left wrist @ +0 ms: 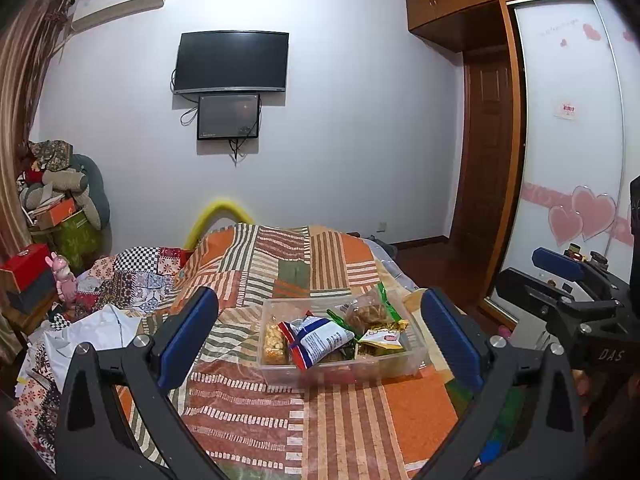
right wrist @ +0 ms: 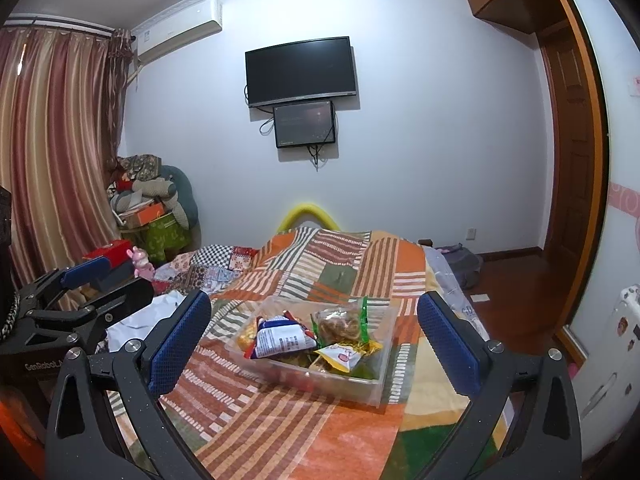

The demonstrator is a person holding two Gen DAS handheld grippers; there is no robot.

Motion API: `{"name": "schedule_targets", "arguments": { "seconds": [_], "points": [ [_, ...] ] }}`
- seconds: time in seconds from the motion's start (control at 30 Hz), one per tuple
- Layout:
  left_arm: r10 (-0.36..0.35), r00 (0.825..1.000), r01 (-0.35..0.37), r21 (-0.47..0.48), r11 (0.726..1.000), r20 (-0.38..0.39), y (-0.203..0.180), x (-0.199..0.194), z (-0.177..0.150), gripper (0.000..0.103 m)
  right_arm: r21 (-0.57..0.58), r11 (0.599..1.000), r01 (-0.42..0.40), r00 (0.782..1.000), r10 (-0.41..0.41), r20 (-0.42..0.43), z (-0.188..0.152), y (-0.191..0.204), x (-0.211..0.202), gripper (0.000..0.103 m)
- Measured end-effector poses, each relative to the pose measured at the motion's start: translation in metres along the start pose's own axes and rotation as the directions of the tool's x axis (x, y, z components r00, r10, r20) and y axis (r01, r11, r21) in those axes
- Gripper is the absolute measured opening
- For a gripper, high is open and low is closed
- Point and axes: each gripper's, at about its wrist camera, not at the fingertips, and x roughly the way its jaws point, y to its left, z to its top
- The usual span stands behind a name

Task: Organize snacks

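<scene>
Left wrist view: left gripper (left wrist: 320, 336) jaws spread wide, nothing between them; clear bin (left wrist: 404, 362) sat on the bed quilt (left wrist: 360, 420), snack packets (left wrist: 320, 338) piled inside. Right wrist view: right gripper (right wrist: 314, 340) also released and empty. Sorting looked mostly done; strays beyond the frame possible.

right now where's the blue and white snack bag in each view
Left wrist view: blue and white snack bag lies in the clear box, lower centre.
Right wrist view: same bag at the box's left end, lower centre.
Shared landmark: the wall TV.
</scene>
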Motion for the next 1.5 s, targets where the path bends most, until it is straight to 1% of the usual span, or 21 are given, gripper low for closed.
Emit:
{"name": "schedule_targets", "arguments": {
  "seconds": [0.6, 1.07, 1.23, 1.37, 1.5],
  "points": [
    [0.000, 1.000, 0.000, -0.013, 1.000, -0.015, 0.0025, 0.0065, -0.0023, 0.103, 0.013, 1.000, 0.010, 1.000, -0.010, -0.010, -0.0010, -0.0031, -0.0009, 0.103],
    [0.006, 1.000, -0.006, -0.005, 1.000, -0.020, -0.0014, 0.0081, -0.0063, 0.103, 0.005, 1.000, 0.009, 1.000, -0.008, -0.010, 0.0000, -0.0038, -0.0013, 0.103],
    [0.001, 1.000, -0.001, -0.008, 1.000, -0.026, -0.0013, 0.0092, -0.0068, 0.103, 0.007, 1.000, 0.007, 1.000, -0.007, -0.011, 0.0007, -0.0051, -0.0014, 0.103],
    [-0.021, 0.999, 0.021, -0.021, 1.000, -0.029, 0.0003, 0.0095, -0.0067, 0.103, 0.006, 1.000, 0.010, 1.000, -0.010, -0.011, 0.0009, -0.0054, -0.0018, 0.103],
    [-0.021, 0.999, 0.021, -0.029, 0.999, -0.024, 0.0011, 0.0096, -0.0065, 0.103, 0.010, 1.000, 0.010, 1.000, -0.010, -0.014, 0.0013, -0.0070, -0.0005, 0.103]
  ]
}}
